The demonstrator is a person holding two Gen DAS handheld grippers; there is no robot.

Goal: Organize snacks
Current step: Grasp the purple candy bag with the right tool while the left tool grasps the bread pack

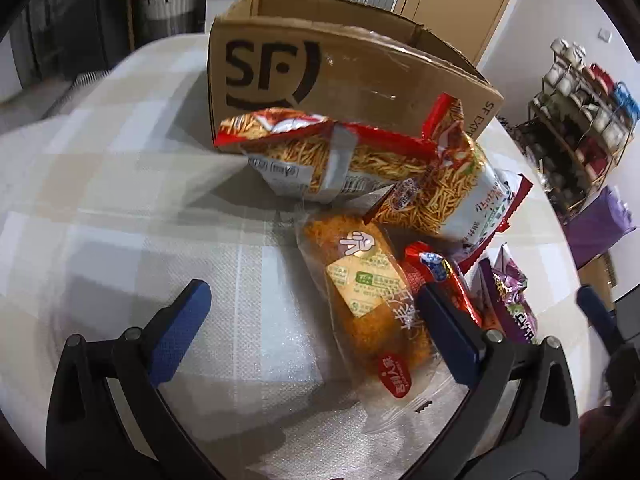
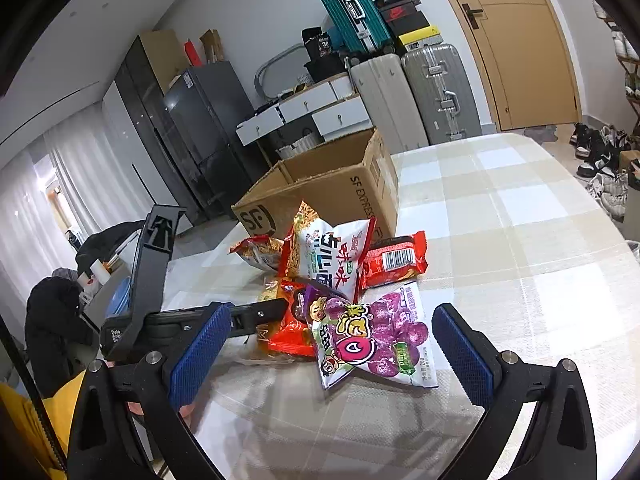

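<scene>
Blue-padded fingers of the left gripper (image 1: pixel 316 332) stand wide apart over the checked tablecloth (image 1: pixel 120 200), holding nothing; a clear-wrapped floss bread roll (image 1: pixel 360 296) lies between them, close to the right finger without being pinched. Beside that roll on its right sits a small red snack packet (image 1: pixel 440 276), and just beyond that the purple packet (image 1: pixel 512 304) at the edge of the left wrist view.

From the right wrist camera, the right gripper (image 2: pixel 332 352) is likewise spread wide and empty. That purple grape-candy packet (image 2: pixel 376 336) lies flat on the cloth between its fingers, touched by neither. The left gripper's black body reaches in from the left, its tip over an orange-red wrapper (image 2: pixel 288 340) tucked under the purple one.

Farther on, a white-and-red crispy noodle bag (image 2: pixel 332 264) leans on the heap, with a red barcode-printed bar (image 2: pixel 394 264) beside it on the right. In the left view two noodle-snack bags show: one lying crosswise (image 1: pixel 320 156) in front of the carton, the other (image 1: pixel 452 184) propped to its right.

Behind the pile stands the open SF Express cardboard box (image 1: pixel 320 72), flaps up, touching the nearest bags. Whether anything lies inside cannot be told. Past the table are suitcases (image 2: pixel 436 92), white drawers (image 2: pixel 304 112) and a wooden door (image 2: pixel 516 40).
</scene>
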